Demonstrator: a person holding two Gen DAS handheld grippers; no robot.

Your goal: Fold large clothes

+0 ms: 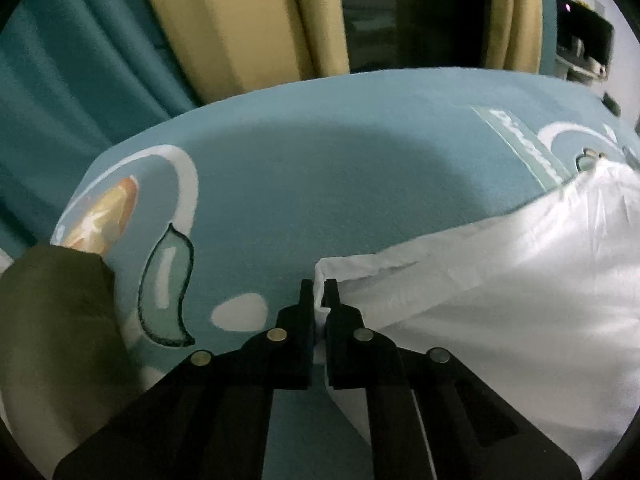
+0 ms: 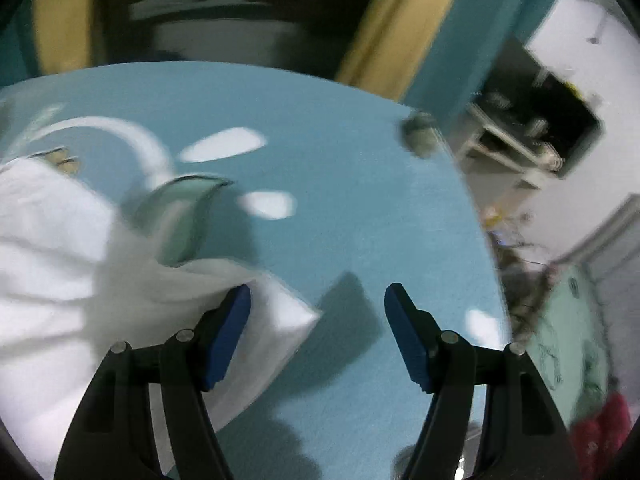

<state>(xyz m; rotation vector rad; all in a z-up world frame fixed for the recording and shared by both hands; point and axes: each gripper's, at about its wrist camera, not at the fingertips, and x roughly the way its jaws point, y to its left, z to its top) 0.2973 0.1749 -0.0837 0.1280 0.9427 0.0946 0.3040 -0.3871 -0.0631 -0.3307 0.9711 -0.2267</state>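
Left wrist view: my left gripper (image 1: 319, 292) jaws pinched on white garment (image 1: 500, 280) corner; right gripper (image 2: 318, 300) jaws wide, empty, garment's other corner inside its left finger, on the blue bed (image 1: 320, 180).

We count one white garment (image 1: 500, 280) at four o'clock, one teal printed cover (image 1: 320, 184), one olive bundle (image 1: 52, 312) at eight o'clock, two grippers, left (image 1: 319, 292), right (image 2: 318, 296), two yellow curtains (image 1: 240, 20) at twelve.

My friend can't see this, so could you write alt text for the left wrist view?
Two black fingers pinch the edge of a white garment lying on a teal patterned bedspread, with curtains behind.
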